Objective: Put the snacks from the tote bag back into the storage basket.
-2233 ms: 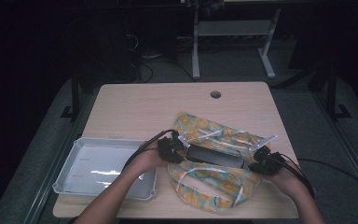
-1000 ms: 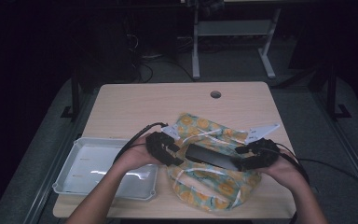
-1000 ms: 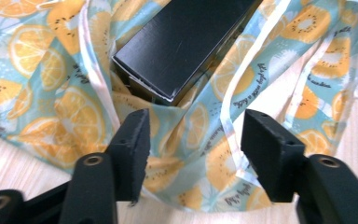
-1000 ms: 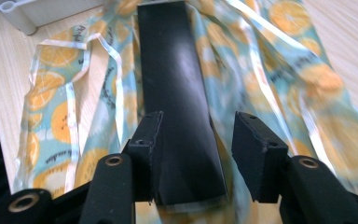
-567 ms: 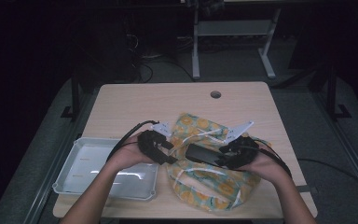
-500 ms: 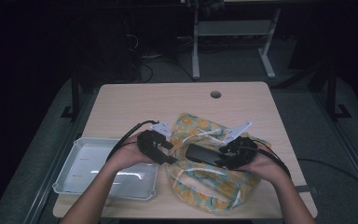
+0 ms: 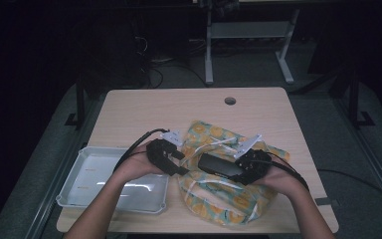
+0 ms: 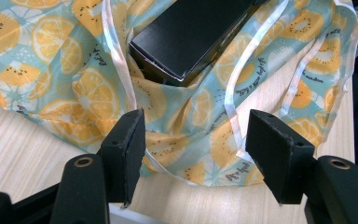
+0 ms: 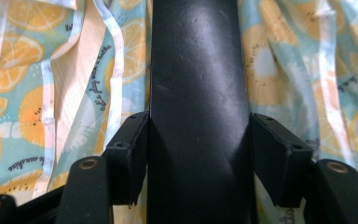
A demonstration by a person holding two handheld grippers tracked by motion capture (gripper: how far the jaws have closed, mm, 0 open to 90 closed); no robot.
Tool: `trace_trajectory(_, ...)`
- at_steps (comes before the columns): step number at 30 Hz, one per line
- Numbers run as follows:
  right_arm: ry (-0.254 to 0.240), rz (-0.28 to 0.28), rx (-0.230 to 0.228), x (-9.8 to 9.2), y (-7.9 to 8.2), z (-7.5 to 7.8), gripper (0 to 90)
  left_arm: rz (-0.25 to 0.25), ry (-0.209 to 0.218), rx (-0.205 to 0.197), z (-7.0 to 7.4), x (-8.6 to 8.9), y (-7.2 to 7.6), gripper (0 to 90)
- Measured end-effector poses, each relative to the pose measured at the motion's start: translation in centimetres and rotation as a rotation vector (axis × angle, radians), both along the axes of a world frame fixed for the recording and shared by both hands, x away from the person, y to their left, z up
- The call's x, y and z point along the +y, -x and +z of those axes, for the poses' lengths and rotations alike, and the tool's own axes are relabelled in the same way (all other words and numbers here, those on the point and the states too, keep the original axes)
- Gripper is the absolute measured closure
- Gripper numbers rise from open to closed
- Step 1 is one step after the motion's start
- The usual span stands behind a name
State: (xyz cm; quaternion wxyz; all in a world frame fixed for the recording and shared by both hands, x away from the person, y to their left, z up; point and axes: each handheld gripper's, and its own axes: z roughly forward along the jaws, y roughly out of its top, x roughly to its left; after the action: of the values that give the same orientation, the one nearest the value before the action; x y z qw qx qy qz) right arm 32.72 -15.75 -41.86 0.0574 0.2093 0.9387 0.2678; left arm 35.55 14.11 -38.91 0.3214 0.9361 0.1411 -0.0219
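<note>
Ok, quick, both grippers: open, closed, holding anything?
Left gripper: open over the fruit-print bag, gripping nothing.
Right gripper: jaws just opening, black box between them; grip unclear.

Two forearms reach in from the near side. The left hand [image 7: 138,167] holds the left gripper [image 7: 171,160] pointing rightward, jaws spread apart and gripping nothing. The right hand [image 7: 278,178] holds the right gripper [image 7: 238,168] pointing leftward, its jaws having just been opening.

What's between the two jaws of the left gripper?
In the left gripper view, the left gripper has only the rim of the fruit-print bag and its white ribbon between its open jaws. The black box lies farther off, in the bag's mouth.
</note>
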Motion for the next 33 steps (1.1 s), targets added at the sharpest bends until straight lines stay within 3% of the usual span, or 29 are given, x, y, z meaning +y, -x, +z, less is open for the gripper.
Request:
trace_trajectory(7,0.009,0.012,-0.004,-0.1,0.0,0.0,41.4,-0.005,-0.009,0.002,-0.2,0.1,-0.1,37.6)
trace_trajectory(16,-0.039,0.019,-0.031,-0.7,0.4,1.8,41.5,-0.006,-0.006,0.0,-0.1,0.1,-0.1,37.6)
trace_trajectory(24,-0.098,-0.008,-0.034,-1.1,0.5,3.2,41.6,-0.013,-0.009,-0.002,0.0,0.2,-0.1,37.2)
trace_trajectory(29,-0.118,-0.008,-0.048,-1.0,0.1,4.6,41.8,-0.014,-0.003,-0.019,0.6,0.7,-0.1,36.6)
trace_trajectory(33,-0.108,0.018,-0.046,-0.7,-0.3,5.6,42.0,-0.018,0.007,-0.041,1.7,1.7,-0.1,35.8)
